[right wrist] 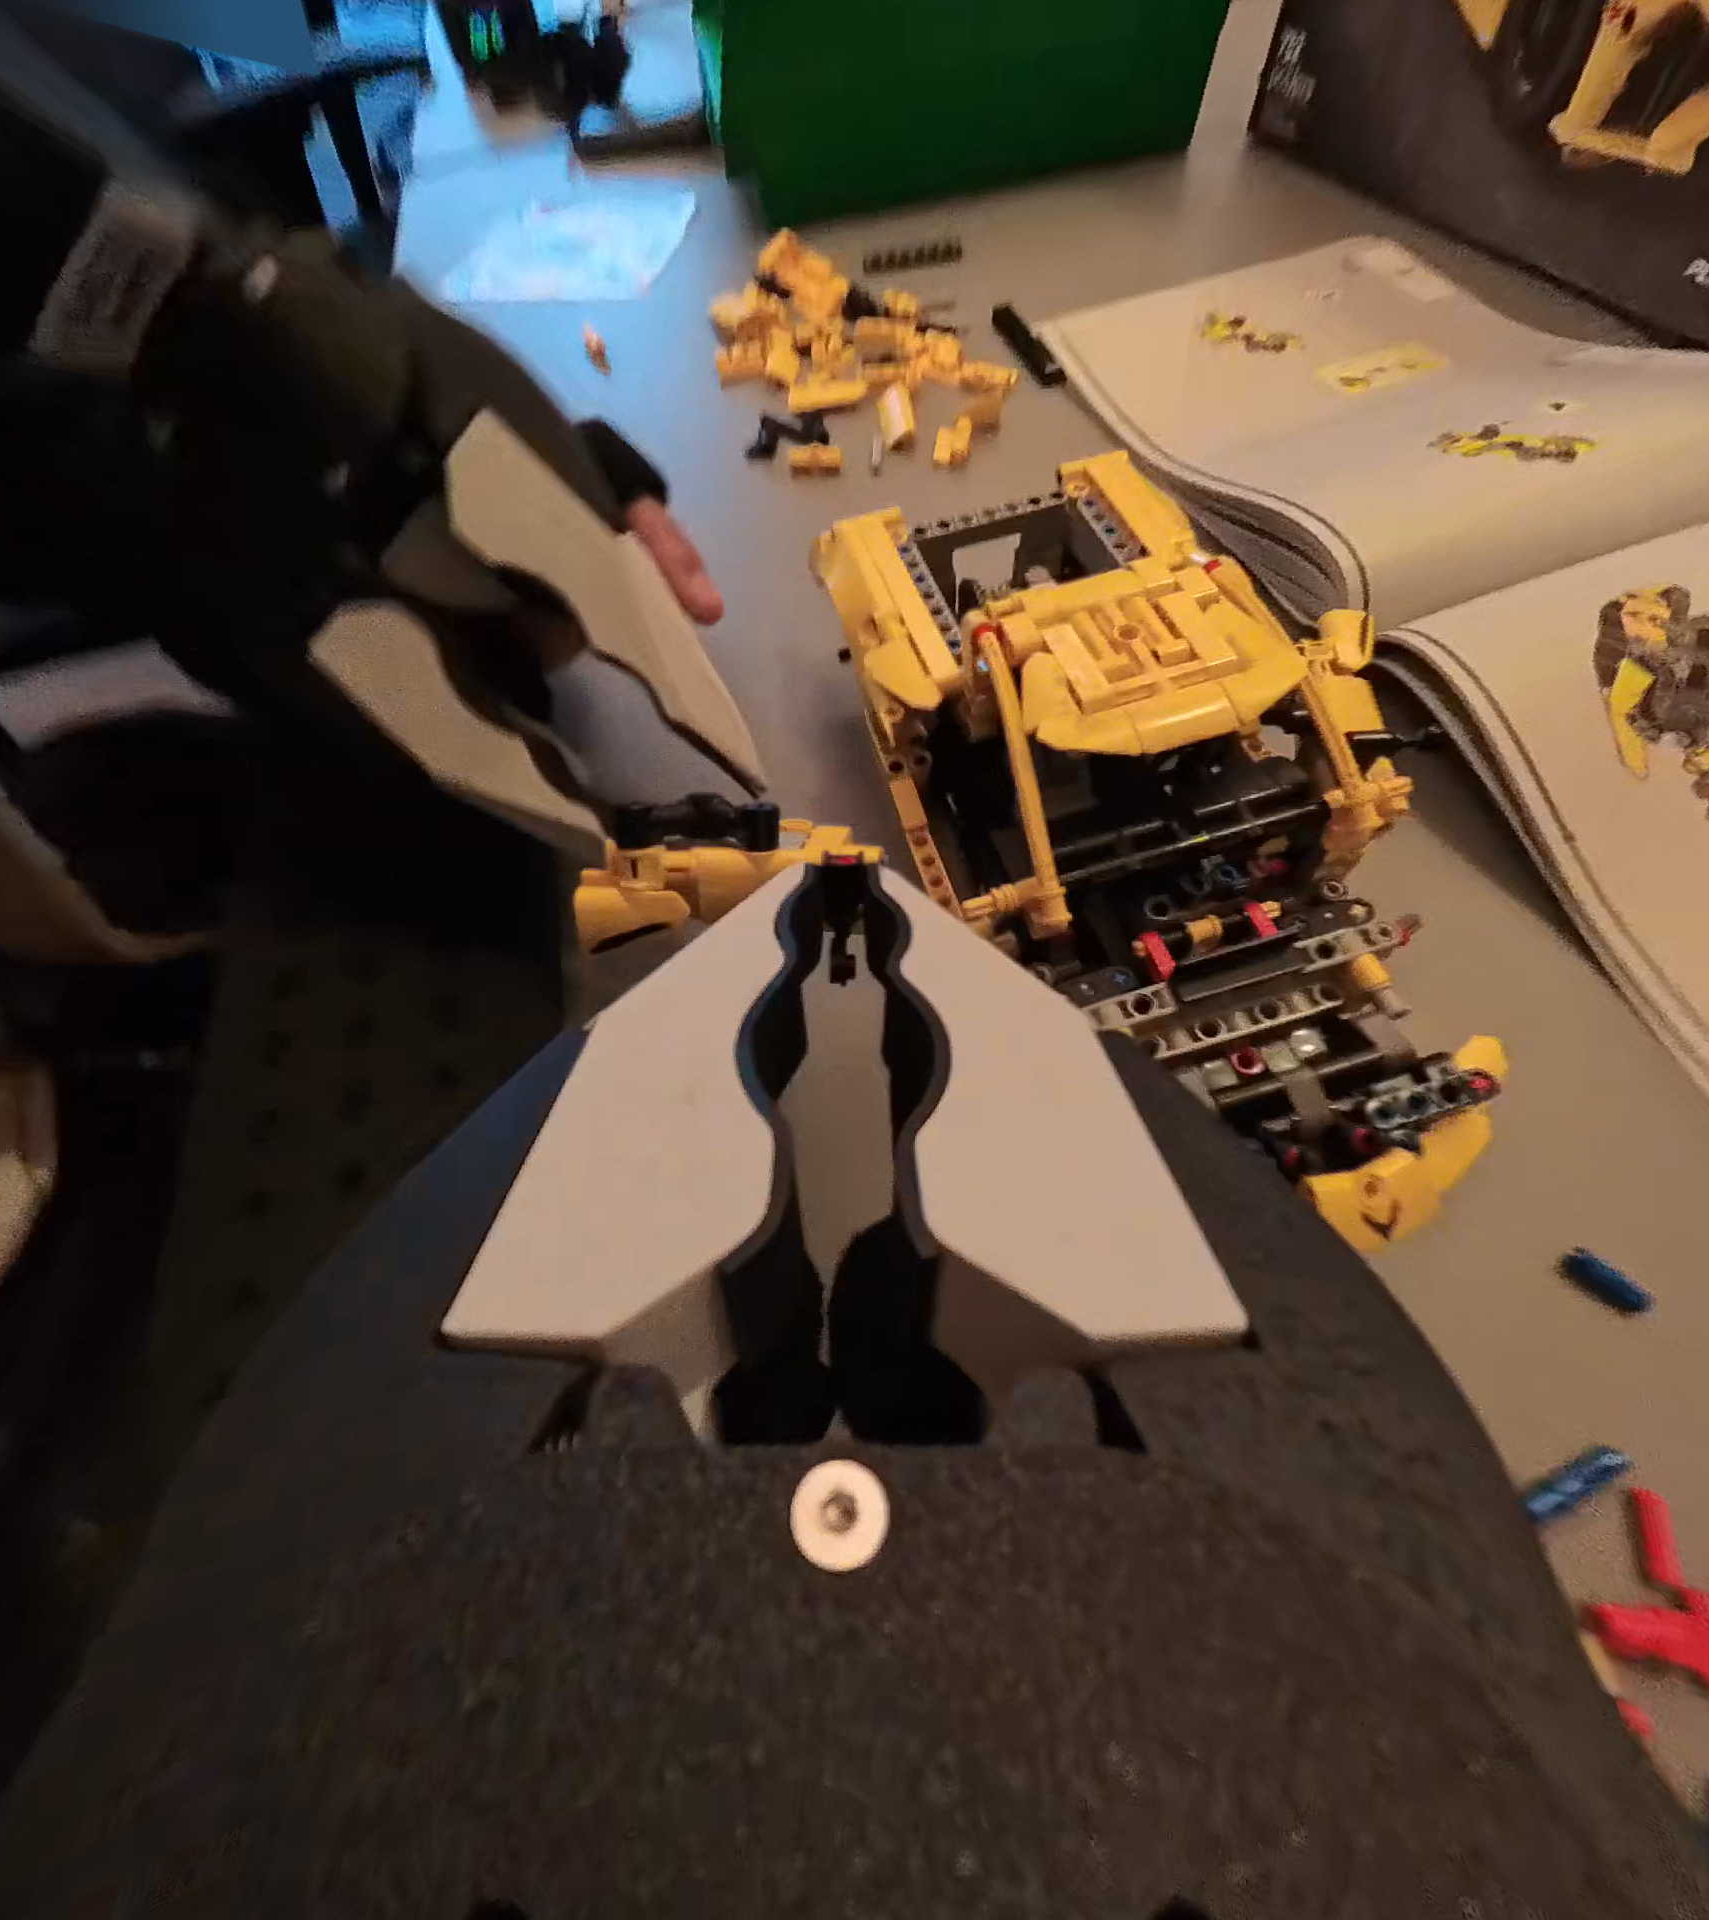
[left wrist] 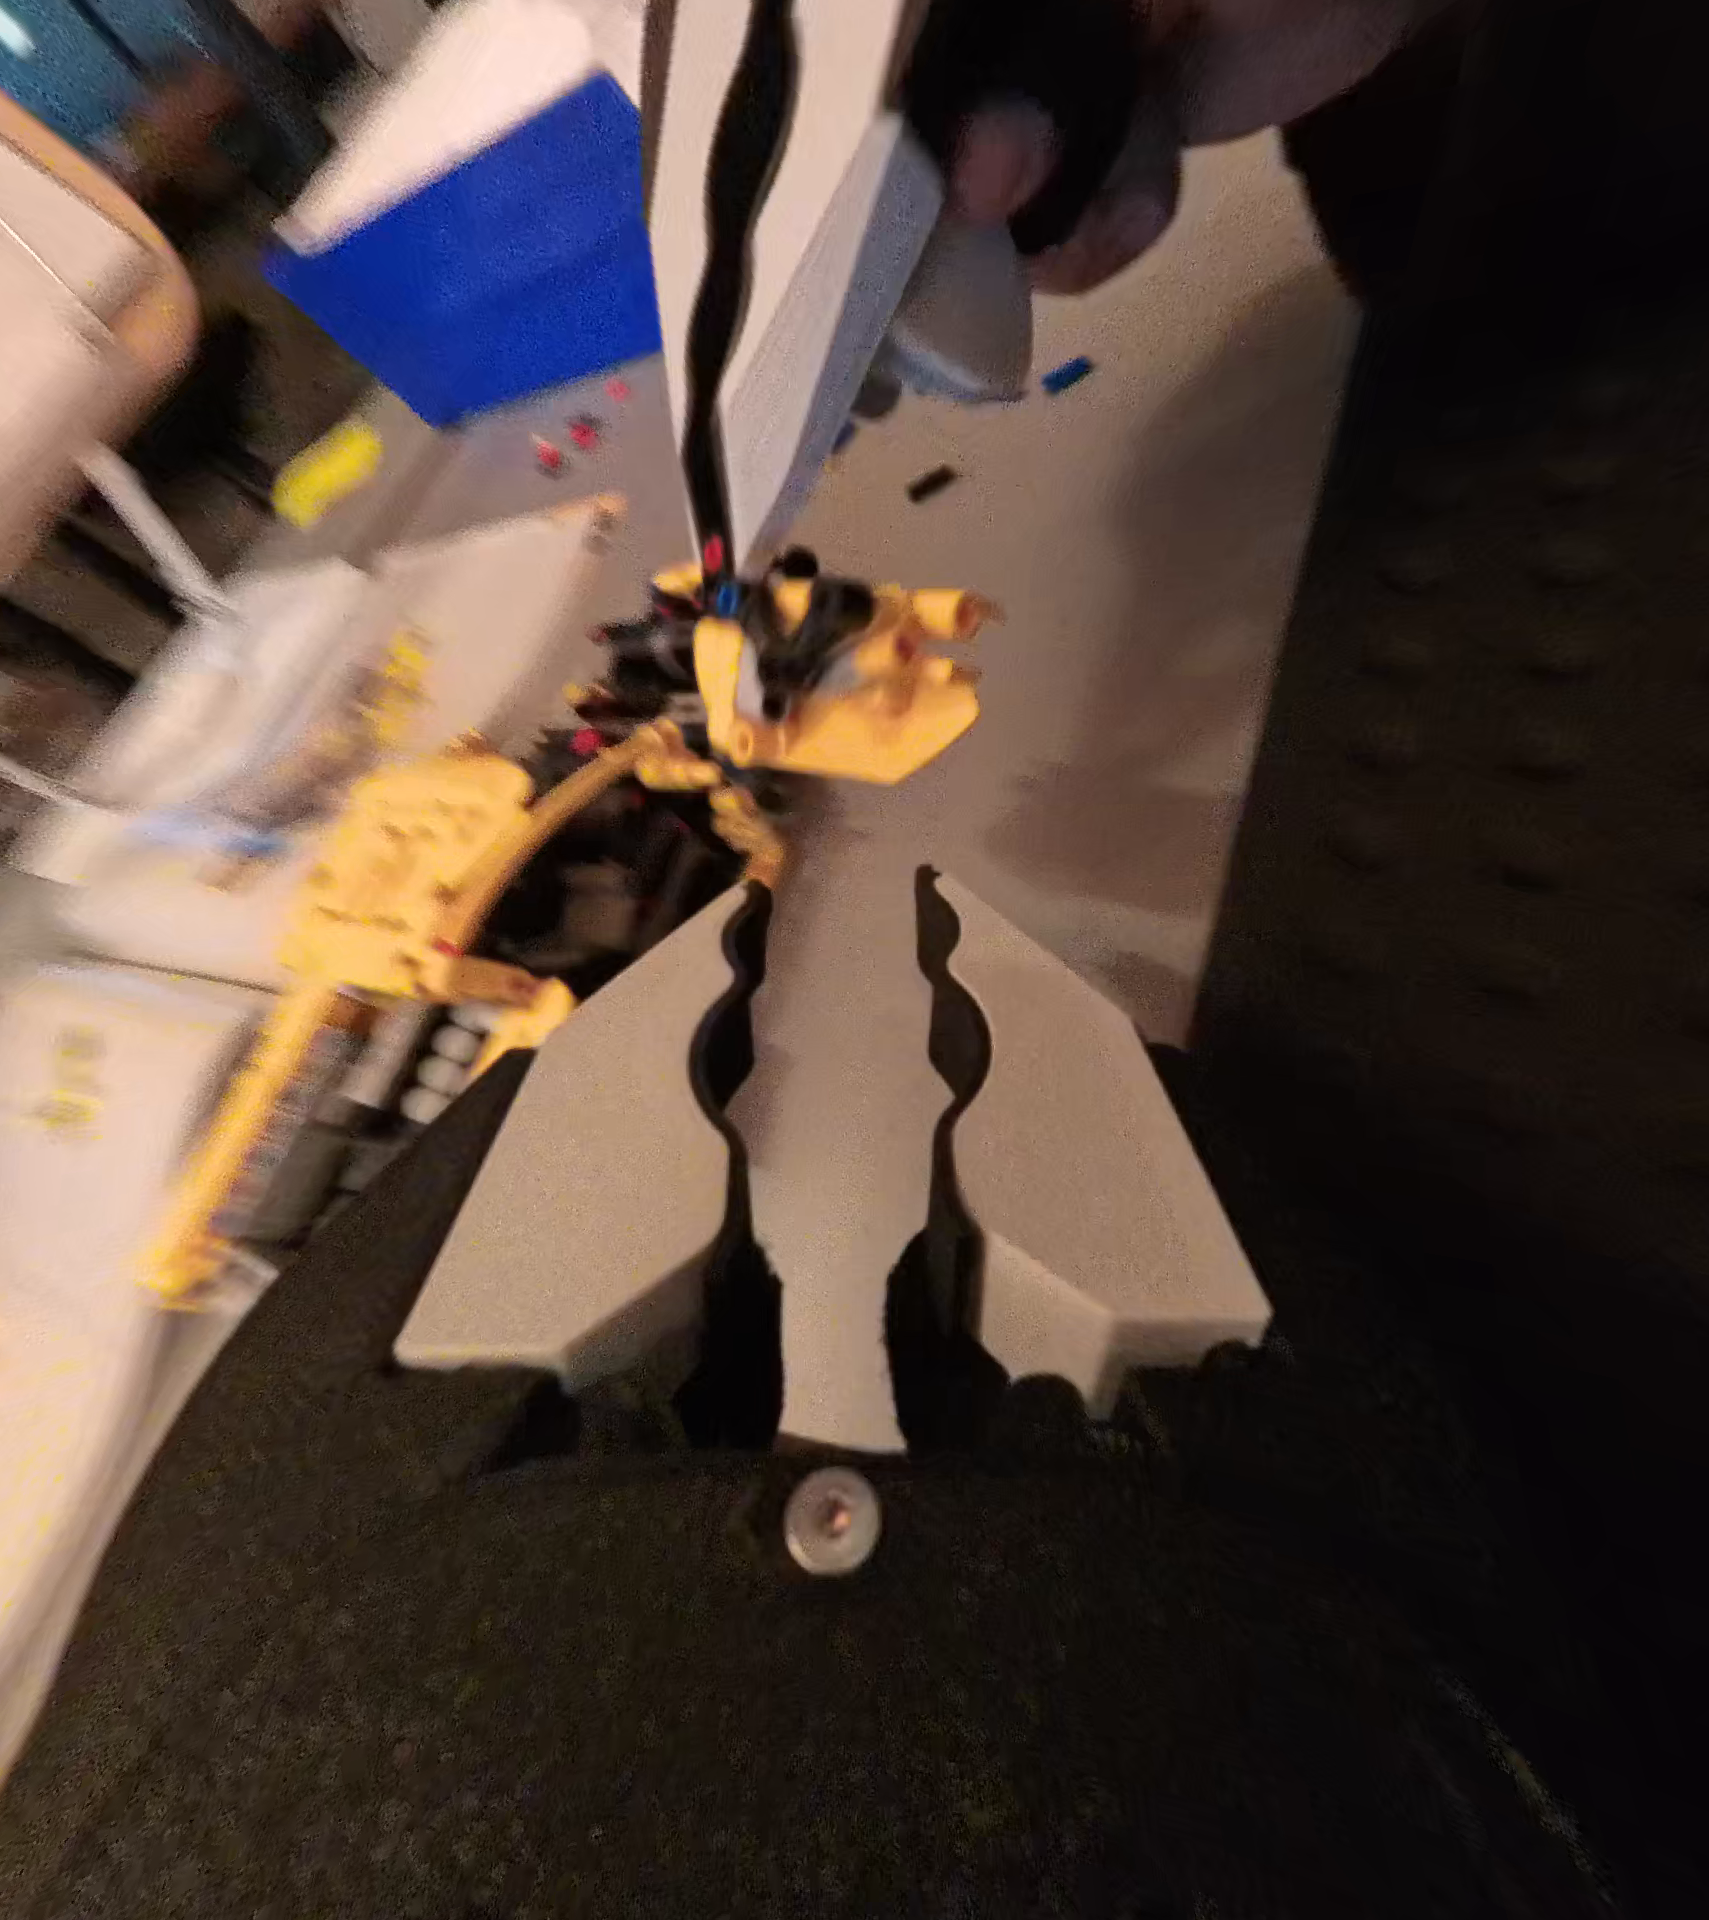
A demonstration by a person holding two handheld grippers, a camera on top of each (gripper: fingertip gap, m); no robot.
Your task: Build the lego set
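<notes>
A grey worktop [left wrist: 1120,623], dimly lit and smeared by motion blur, fills the left wrist view. My left tool [left wrist: 834,883] stands with a moderate gap between its fingers and nothing in them, waiting just short of a small yellow sub-assembly [left wrist: 829,686]. That piece hangs from my right tool [left wrist: 725,551], whose tips pinch its top so I can bring the other side in on it. The half-built yellow car [left wrist: 414,862] sits blurred at left.

In the right wrist view, my right tool [right wrist: 834,878] is narrowed onto the sub-assembly [right wrist: 684,878], holding it clear of the worktop [right wrist: 933,249] beside the car [right wrist: 1130,790]. The left tool [right wrist: 684,800] angles in from the left, empty. The open instruction book [right wrist: 1401,436] lies by the car for reference, loose yellow parts [right wrist: 850,353] heaped beyond.
</notes>
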